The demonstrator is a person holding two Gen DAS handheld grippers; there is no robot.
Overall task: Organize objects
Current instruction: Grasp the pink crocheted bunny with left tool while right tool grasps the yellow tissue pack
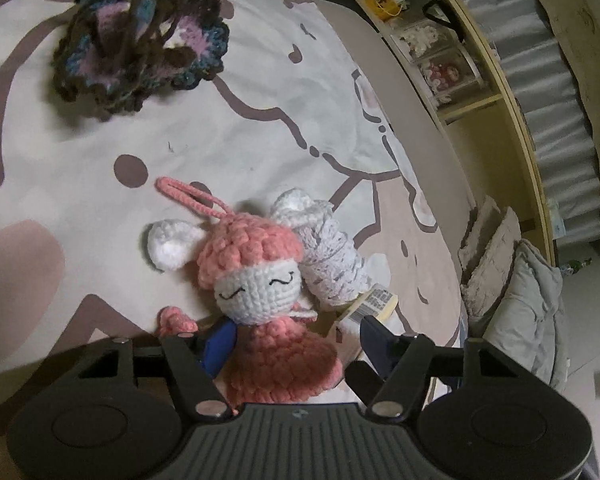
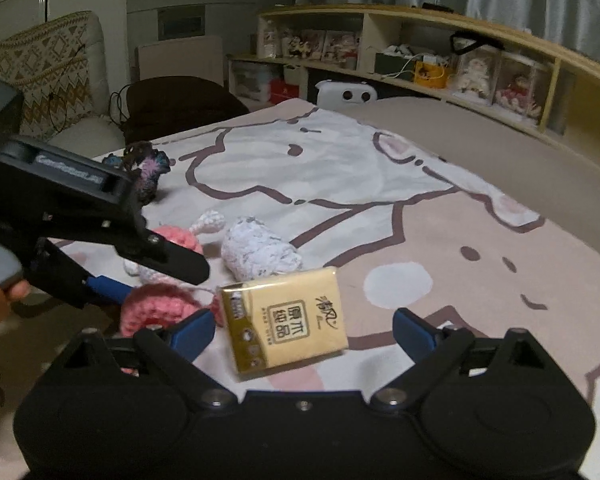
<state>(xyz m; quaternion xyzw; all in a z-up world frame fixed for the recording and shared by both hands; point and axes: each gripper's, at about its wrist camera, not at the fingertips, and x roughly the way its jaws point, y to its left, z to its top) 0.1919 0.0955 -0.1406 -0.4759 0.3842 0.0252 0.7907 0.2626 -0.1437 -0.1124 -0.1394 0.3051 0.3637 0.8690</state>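
Observation:
A pink and white crochet doll (image 1: 256, 276) lies on the bed cover; it also shows in the right wrist view (image 2: 160, 308). My left gripper (image 1: 296, 344) is open, its jaws either side of the doll's pink skirt. A white crochet piece (image 1: 332, 248) lies beside the doll's head; it also shows in the right wrist view (image 2: 260, 250). A gold tissue packet (image 2: 286, 322) lies flat between the open jaws of my right gripper (image 2: 304, 332); its barcode end shows in the left wrist view (image 1: 374, 302). A dark multicoloured crochet piece (image 1: 140, 36) lies further off, also seen in the right wrist view (image 2: 146, 168).
The bed cover (image 2: 380, 184) has a cartoon print. A long wooden shelf (image 2: 440, 60) with boxed dolls runs behind the bed. A dark chair (image 2: 172, 104) and a patterned sofa (image 2: 44, 68) stand at the left. Cushions (image 1: 512, 280) lie on the floor beside the bed.

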